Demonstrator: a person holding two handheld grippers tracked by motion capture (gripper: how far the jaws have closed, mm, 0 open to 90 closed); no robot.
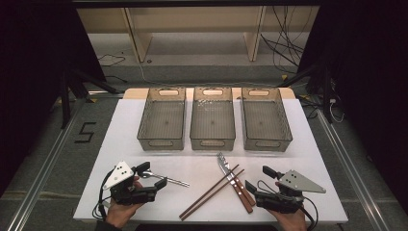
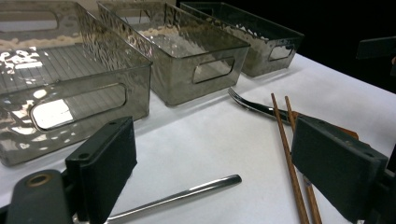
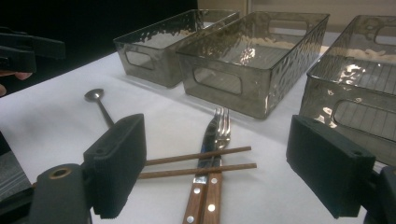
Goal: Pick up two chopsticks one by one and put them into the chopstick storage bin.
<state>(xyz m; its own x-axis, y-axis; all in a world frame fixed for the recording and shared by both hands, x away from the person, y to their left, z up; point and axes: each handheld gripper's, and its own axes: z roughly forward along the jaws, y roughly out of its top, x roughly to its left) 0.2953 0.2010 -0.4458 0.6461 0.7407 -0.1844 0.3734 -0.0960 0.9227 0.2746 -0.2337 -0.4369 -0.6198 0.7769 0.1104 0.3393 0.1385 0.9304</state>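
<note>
A metal spoon (image 1: 166, 179) lies at the table's front left. My left gripper (image 1: 152, 175) stands open over it, and the spoon's handle (image 2: 187, 193) lies on the table between the jaws, untouched. A pair of brown chopsticks (image 1: 211, 191) lies slanted at the front middle. A fork and a knife with wooden handles (image 1: 234, 181) cross over them. My right gripper (image 1: 260, 179) stands open just right of those handles, holding nothing. In the right gripper view its open jaws (image 3: 224, 172) frame the wooden handles (image 3: 205, 196) and the chopsticks (image 3: 201, 161).
Three clear grey bins stand side by side at the back of the white table: left (image 1: 161, 143), middle (image 1: 212, 143), right (image 1: 266, 143). All look empty. Bare table lies between the bins and the cutlery. A wooden shelf and cables stand beyond the table.
</note>
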